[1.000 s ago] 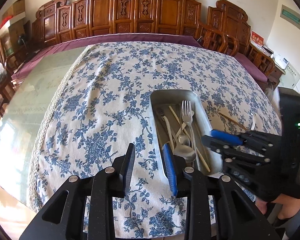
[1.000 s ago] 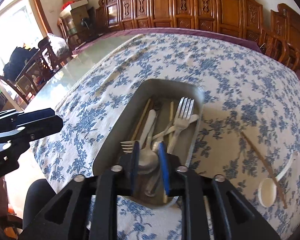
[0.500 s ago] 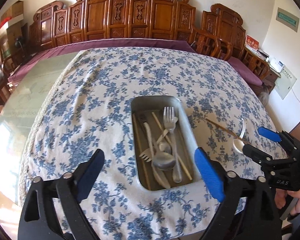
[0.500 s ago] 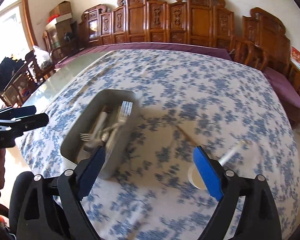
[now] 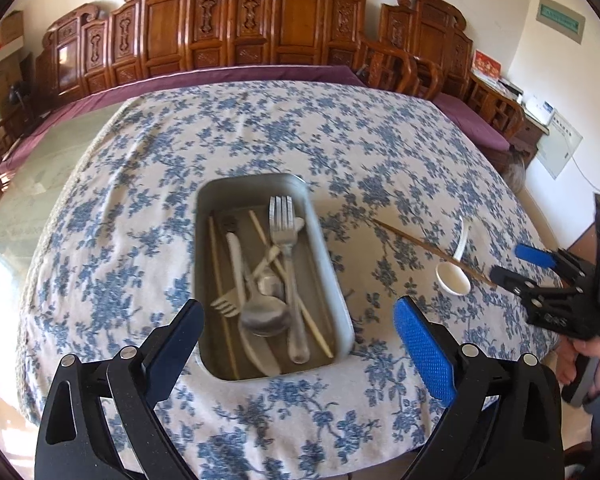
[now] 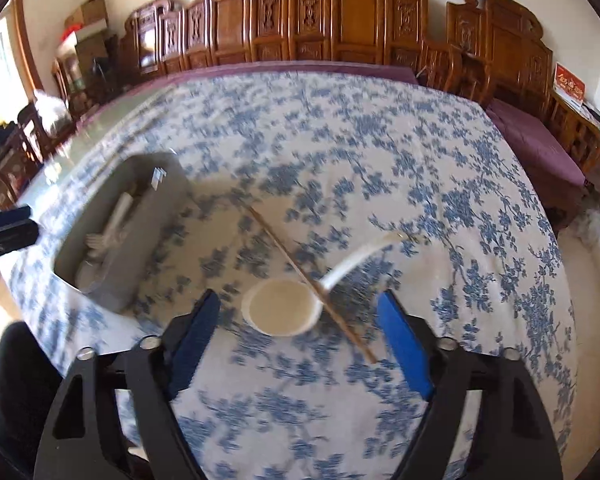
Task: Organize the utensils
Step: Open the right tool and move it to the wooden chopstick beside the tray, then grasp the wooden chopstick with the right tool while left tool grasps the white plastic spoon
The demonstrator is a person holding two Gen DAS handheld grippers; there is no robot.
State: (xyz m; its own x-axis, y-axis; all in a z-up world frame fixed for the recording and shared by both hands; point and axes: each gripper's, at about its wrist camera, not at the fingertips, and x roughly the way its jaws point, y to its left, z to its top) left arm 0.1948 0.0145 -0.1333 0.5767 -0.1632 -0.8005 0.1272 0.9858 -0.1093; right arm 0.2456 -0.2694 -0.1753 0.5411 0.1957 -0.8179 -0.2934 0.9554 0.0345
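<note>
While the left tongs (image 5: 296, 340) hang spread wide and empty over the near table edge, the right tongs (image 6: 298, 338) are closing, empty, around the white ladle (image 6: 280, 306). On the blue-flowered cloth (image 5: 140, 248), a chopstick (image 6: 308, 280) crosses its handle. The metal tray (image 5: 332, 276) of cutlery runs lengthwise away towards the carved wooden chairs (image 5: 292, 20).
</note>
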